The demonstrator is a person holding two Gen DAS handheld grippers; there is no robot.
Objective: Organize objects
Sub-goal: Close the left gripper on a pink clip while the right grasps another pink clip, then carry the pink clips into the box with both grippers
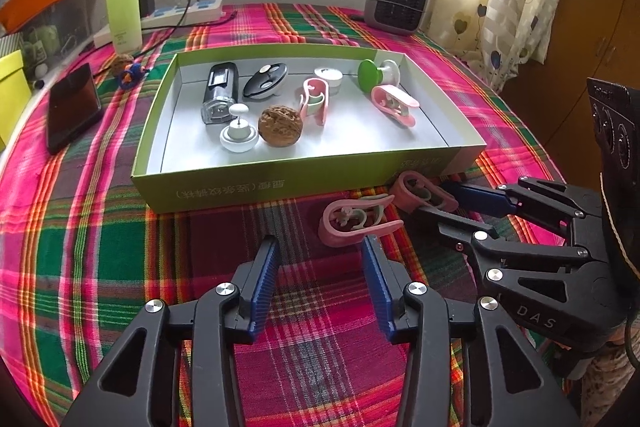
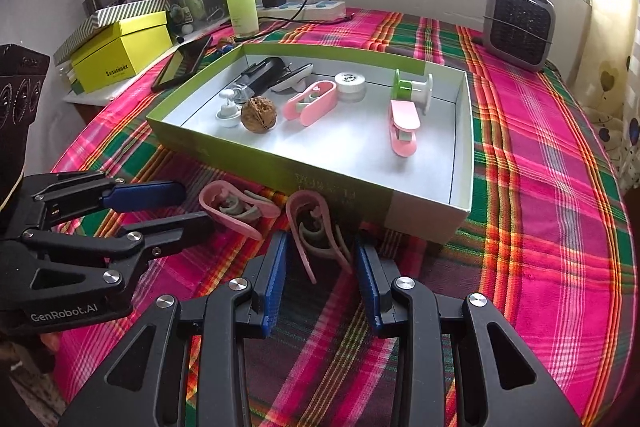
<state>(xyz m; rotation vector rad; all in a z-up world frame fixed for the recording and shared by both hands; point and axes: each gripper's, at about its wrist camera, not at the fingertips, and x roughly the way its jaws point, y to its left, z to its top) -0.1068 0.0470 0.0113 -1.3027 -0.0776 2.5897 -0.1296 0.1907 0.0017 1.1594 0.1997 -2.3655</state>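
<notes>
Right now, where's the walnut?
In the left wrist view the walnut sits inside the green box, left of centre, touching the white knob on its left and beside a pink clip.

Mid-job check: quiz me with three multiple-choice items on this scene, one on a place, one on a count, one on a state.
1. Where does the walnut lie?
A. on the cloth
B. inside the green box
C. on the phone

2. How many pink clips lie on the plaid tablecloth outside the box?
A. one
B. two
C. four

3. How does the right gripper stand?
A. open, fingers either side of a pink clip
B. shut on the walnut
C. shut on nothing

Key: 1 B, it sits on the box's white floor; 2 B, the second clip lies beside the first, before the box's front wall; 3 A, a gap shows between each blue pad and the clip.
</notes>
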